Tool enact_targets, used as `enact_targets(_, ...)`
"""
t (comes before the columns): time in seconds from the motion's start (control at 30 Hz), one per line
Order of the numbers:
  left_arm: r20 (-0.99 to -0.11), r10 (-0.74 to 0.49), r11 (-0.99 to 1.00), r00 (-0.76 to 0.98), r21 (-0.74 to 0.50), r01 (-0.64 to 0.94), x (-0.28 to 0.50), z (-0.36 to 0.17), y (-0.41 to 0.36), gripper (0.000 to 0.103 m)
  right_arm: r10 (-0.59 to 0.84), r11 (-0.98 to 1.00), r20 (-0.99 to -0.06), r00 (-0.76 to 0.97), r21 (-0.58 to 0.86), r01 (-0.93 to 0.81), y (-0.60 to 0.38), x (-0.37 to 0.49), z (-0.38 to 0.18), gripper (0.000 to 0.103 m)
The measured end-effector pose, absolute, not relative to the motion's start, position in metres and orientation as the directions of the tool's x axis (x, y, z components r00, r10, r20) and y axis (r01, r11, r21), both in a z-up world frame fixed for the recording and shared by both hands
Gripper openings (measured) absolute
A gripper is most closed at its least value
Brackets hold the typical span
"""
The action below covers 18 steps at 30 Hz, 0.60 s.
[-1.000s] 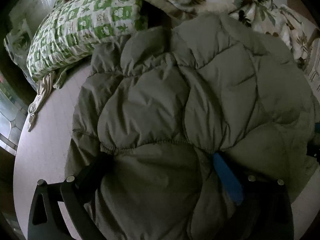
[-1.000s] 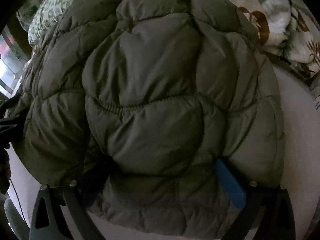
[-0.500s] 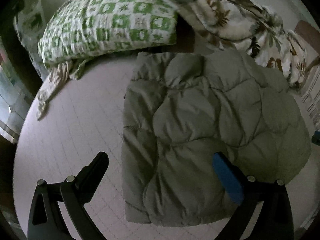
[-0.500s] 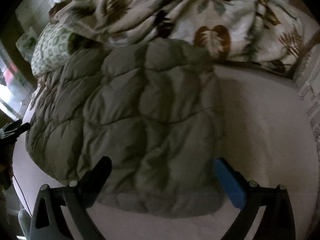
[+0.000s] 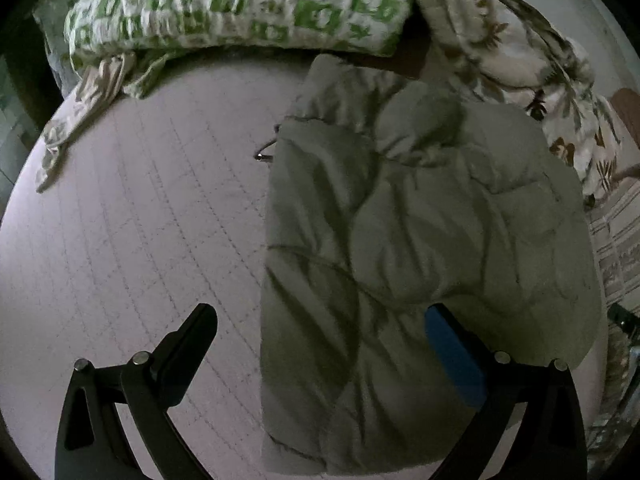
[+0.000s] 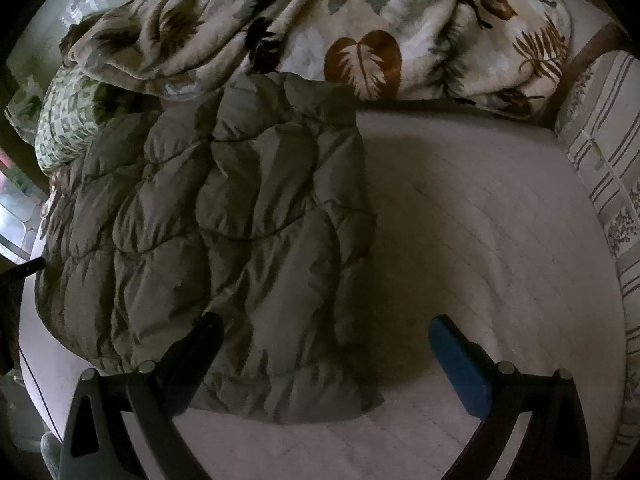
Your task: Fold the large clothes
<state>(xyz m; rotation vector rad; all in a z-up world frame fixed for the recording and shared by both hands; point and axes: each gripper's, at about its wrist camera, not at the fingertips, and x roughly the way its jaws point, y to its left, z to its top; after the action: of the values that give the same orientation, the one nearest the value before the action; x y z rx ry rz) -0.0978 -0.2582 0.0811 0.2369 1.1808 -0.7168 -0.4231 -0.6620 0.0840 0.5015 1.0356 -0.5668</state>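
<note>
Left tongs: spread wide apart, nothing between them; one black finger hung over bare mattress, the blue-padded finger over the jacket's lower right part. Whether the blue pad touched the fabric could not be told.

Right tongs: likewise spread wide and empty; the black finger stood before the jacket's near hem, the blue-padded finger over bare mattress to the jacket's right.

Jacket: olive-grey, quilted, puffy, lying folded in a rough rectangle on the mattress. In the left view it filled the centre and right of the frame, its near edge running between the two fingers. In the right view the jacket sat left of centre, its near hem just ahead of the black finger. A small cord end poked out at its far left edge.

Mattress: pale, quilted in a grid, bare on both sides of the jacket.

Pillow: green-and-white check, at the far end, beyond the jacket.

Blanket: cream with a leaf print, heaped behind the jacket and touching its far edge.

Striped cloth: along the mattress's right side.
</note>
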Motion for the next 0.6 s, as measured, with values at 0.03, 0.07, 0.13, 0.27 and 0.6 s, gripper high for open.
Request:
enact_targets(0.03, -0.904, -0.386, 0.758, 0.184, -0.196, 0.622, -0.095, 0.078, -0.259, 0.103, -0.198, 0.749, -0.899, 0.392, 0.119, 0.652, -0.663, -0.423, 0.083, 0.103)
enact_targets(0.07, -0.906, -0.388, 0.752, 0.171, -0.203, 0.627, -0.092, 0.074, -0.260, 0.103, -0.199, 0.747, -0.899, 0.391, 0.120, 0.654, -0.664, -0.423, 0.082, 0.103)
enact_targets(0.13, -0.909, -0.387, 0.742, 0.155, -0.207, 0.638, -0.090, 0.067, -0.264, 0.103, -0.196, 0.741, -0.898, 0.393, 0.127, 0.659, -0.667, -0.423, 0.081, 0.103)
enact_targets(0.27, -0.902, -0.423, 0.723, 0.088, -0.277, 0.633, -0.085, 0.052, -0.273, 0.103, -0.187, 0.737, -0.899, 0.396, 0.138, 0.662, -0.673, -0.422, 0.078, 0.103)
enact_targets(0.6, -0.949, -0.314, 0.669, -0.008, -0.228, 0.708, -0.080, 0.012, -0.313, 0.103, -0.082, 0.718, -0.914, 0.398, 0.222, 0.659, -0.707, -0.413, 0.053, 0.103)
